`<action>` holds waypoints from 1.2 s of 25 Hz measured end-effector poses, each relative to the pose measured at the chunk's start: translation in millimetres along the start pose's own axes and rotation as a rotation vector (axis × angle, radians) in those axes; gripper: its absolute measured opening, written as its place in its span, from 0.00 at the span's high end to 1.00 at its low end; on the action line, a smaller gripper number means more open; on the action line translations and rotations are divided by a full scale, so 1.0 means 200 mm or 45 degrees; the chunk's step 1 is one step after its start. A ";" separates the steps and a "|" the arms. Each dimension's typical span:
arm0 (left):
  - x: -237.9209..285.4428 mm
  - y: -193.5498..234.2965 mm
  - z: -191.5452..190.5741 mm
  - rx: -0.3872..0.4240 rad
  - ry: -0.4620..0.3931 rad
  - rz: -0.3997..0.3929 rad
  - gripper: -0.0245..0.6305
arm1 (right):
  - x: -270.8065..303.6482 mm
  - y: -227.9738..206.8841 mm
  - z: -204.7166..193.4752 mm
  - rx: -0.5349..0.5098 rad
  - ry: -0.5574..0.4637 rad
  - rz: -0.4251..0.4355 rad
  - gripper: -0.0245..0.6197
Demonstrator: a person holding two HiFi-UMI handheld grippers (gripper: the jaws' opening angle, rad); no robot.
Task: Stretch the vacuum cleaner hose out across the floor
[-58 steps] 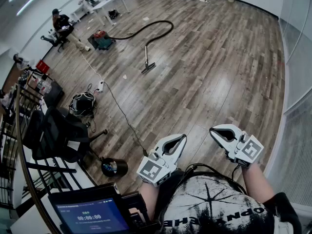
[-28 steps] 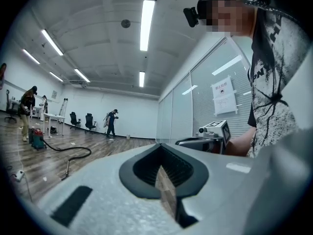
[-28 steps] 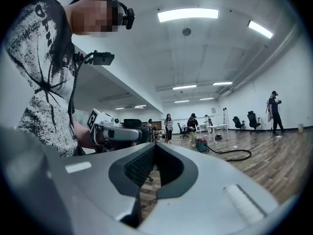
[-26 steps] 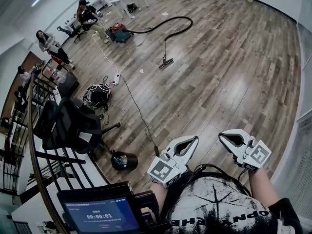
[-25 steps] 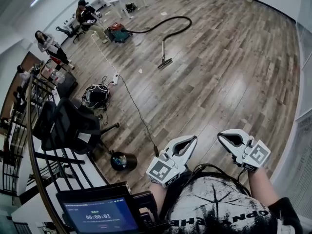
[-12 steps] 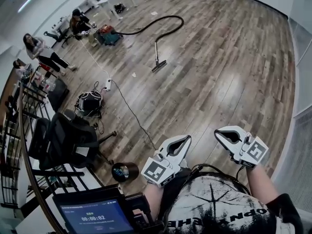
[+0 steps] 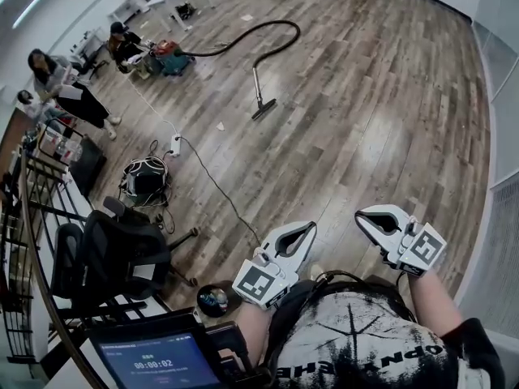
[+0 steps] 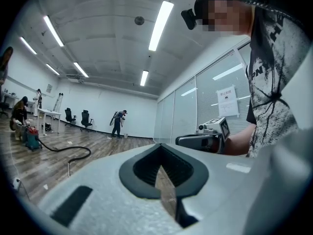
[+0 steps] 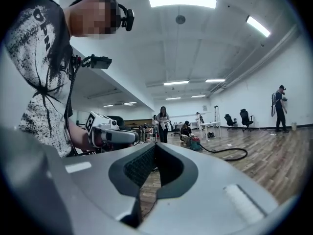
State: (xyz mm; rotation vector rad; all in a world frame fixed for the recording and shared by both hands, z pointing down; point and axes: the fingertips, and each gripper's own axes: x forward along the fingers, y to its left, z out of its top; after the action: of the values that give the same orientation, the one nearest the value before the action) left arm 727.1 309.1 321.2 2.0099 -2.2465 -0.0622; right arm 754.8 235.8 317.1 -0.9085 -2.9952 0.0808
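Note:
The vacuum cleaner [image 7: 166,57], red and teal, sits far off on the wood floor at the upper left. Its black hose [image 7: 243,35] curves in a loop to a metal wand and floor head [image 7: 261,108]. Both grippers are held close to my chest, far from the hose. My left gripper [image 7: 306,228] is shut and empty. My right gripper [image 7: 362,216] is shut and empty too. In the left gripper view the hose [image 8: 68,150] lies in the distance beyond the closed jaws. The right gripper view shows the hose [image 9: 230,153] and the vacuum [image 9: 194,143] far away.
A white power cable [image 7: 207,177] runs from a power strip [image 7: 173,144] toward my feet. A black office chair [image 7: 122,254], a wire-covered bundle [image 7: 144,177], a black can [image 7: 212,298] and a railing stand at left. People [image 7: 57,79] are at the far left. A glass wall [image 7: 503,96] borders the right.
The head view has swung a little, so the vacuum and hose sit slightly differently in frame. The standing person at left has walked nearer. Both grippers stay shut before my chest.

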 end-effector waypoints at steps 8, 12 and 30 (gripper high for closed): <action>-0.09 0.32 -0.02 -0.029 -0.003 -0.005 0.96 | 0.30 -0.07 -0.05 -0.020 0.042 -0.015 0.95; -0.08 0.41 -0.03 -0.044 -0.003 0.002 0.96 | 0.37 -0.12 -0.04 -0.020 0.051 -0.015 0.95; 0.44 0.84 0.09 -0.041 0.001 0.140 0.96 | 0.58 -0.81 0.04 -0.048 -0.009 0.131 0.95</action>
State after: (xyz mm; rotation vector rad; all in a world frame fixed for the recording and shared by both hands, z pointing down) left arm 549.7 239.4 329.5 1.8666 -2.3359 -0.0863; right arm 568.6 166.1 317.5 -1.0676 -2.9646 0.0289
